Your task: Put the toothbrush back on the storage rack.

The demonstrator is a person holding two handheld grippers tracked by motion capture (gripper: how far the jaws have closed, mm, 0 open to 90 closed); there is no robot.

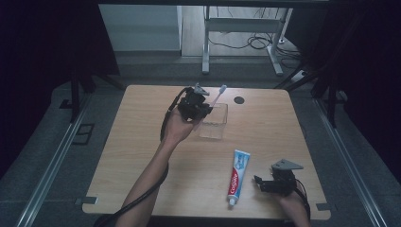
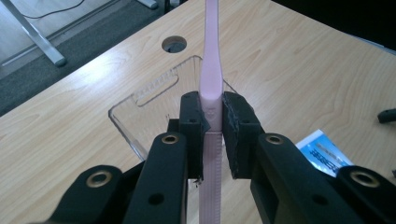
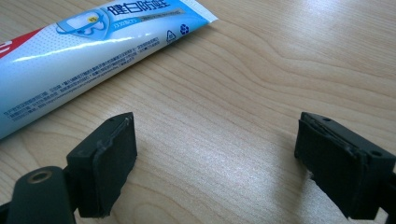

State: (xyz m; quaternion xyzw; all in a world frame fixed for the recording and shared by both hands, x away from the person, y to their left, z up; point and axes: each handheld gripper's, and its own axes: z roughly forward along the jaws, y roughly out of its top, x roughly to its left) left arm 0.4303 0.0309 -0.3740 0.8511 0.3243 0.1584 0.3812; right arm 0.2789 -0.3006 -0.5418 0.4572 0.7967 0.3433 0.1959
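A pink toothbrush (image 2: 209, 70) is clamped between the pads of my left gripper (image 2: 213, 116), its handle running forward past the jaws; in the high view the toothbrush (image 1: 218, 94) points up and right from the left gripper (image 1: 204, 106). The brush hangs over a clear plastic box (image 2: 140, 105), which sits near the table's middle, clear box (image 1: 215, 127). A blue, white and red toothpaste tube (image 1: 239, 175) lies flat at the front right. My right gripper (image 1: 259, 182) rests on the table just right of the tube, open, with bare wood between its pads (image 3: 114, 158).
The wooden table (image 1: 142, 156) has a round cable hole (image 1: 239, 100) behind the clear box. Metal desk legs (image 1: 206, 42) and cables lie on the floor beyond the far edge. Dark curtains flank both sides.
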